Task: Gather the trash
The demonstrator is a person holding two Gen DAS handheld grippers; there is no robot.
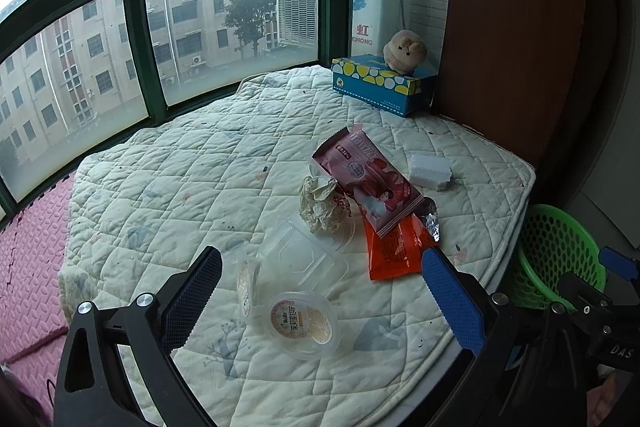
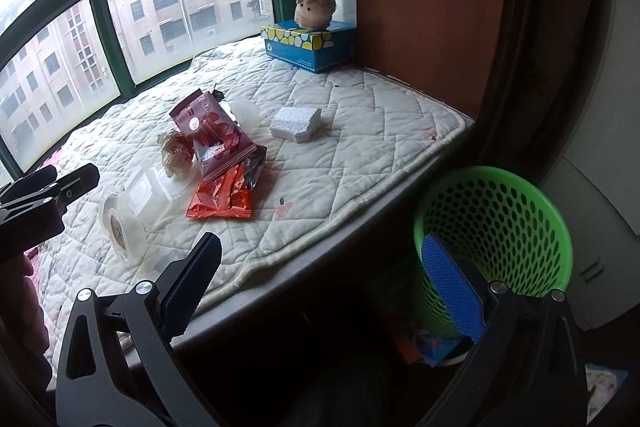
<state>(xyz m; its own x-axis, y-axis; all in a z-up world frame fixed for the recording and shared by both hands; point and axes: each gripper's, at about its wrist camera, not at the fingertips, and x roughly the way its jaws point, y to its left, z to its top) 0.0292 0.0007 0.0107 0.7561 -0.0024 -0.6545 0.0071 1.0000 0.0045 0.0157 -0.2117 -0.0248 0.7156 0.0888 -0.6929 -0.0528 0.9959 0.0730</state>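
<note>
Quilted mattress pad (image 1: 168, 163): here's the playing field, spread ahead of both claws under the window, all the litter bunched on its near right part.
Green mesh bin (image 2: 496, 227): sits off the pad's edge, lower down, right behind the right claw's blue finger. Looks empty from here, so by my read nothing is collected yet.
Left claw (image 1: 320, 301): spread wide, gripping nothing, hovering low over the pad. It's the nearer of the two to the litter.
Right claw (image 2: 320, 293): also spread and empty, parked over the pad's front edge, bin just off to its right.
Pink snack wrapper (image 1: 370, 183): ahead and slightly right of the left claw, propped over the heap; long axis runs from far-left to near-right, torn foil end toward the bin side.
Orange wrapper (image 1: 396, 251): flat, tucked under the pink one, just beside the left claw's blue finger.
Clear plastic tray (image 1: 300, 255): dead ahead between the left claw's fingers, beyond the cups.
Crumpled paper (image 1: 322, 203): past the tray, touching the pink wrapper.
Jelly cup (image 1: 304, 323): label up, almost between the left fingers — likeliest first pick, I'd say.
Second cup (image 1: 247, 285): tipped on its side, just left of it.
White foam block (image 1: 430, 171): far right, apart from the heap.
</note>
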